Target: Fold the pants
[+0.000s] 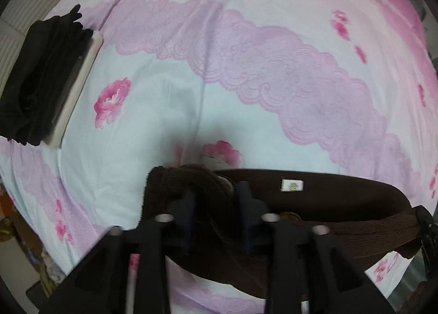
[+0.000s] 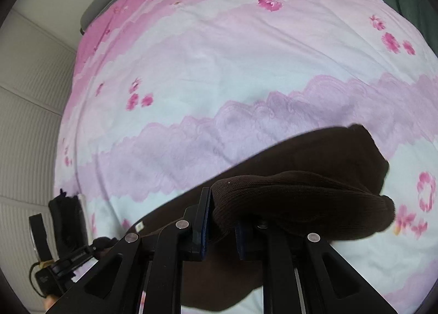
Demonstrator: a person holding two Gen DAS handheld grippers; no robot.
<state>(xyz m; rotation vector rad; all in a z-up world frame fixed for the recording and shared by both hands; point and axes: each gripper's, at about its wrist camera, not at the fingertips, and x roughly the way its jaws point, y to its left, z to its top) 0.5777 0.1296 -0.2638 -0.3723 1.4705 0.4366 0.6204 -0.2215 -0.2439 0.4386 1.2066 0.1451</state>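
Dark brown pants (image 1: 342, 204) with a ribbed waistband and a small white label (image 1: 292, 185) are held by the waistband above a pink floral bedsheet (image 1: 191, 81). My left gripper (image 1: 216, 199) is shut on the waistband's left end, which bunches between its fingers. My right gripper (image 2: 221, 215) is shut on the waistband's other end; the pants (image 2: 301, 193) drape over its right finger. The right gripper also shows at the right edge of the left wrist view (image 1: 425, 229), and the left gripper at the lower left of the right wrist view (image 2: 54, 267). The legs are hidden below.
A stack of black folded clothes (image 1: 35, 76) on a white board (image 1: 79, 87) lies at the bed's left edge; it also shows in the right wrist view (image 2: 65, 221). A ribbed white wall (image 2: 27, 122) runs along the left. The bedsheet (image 2: 219, 67) spreads ahead.
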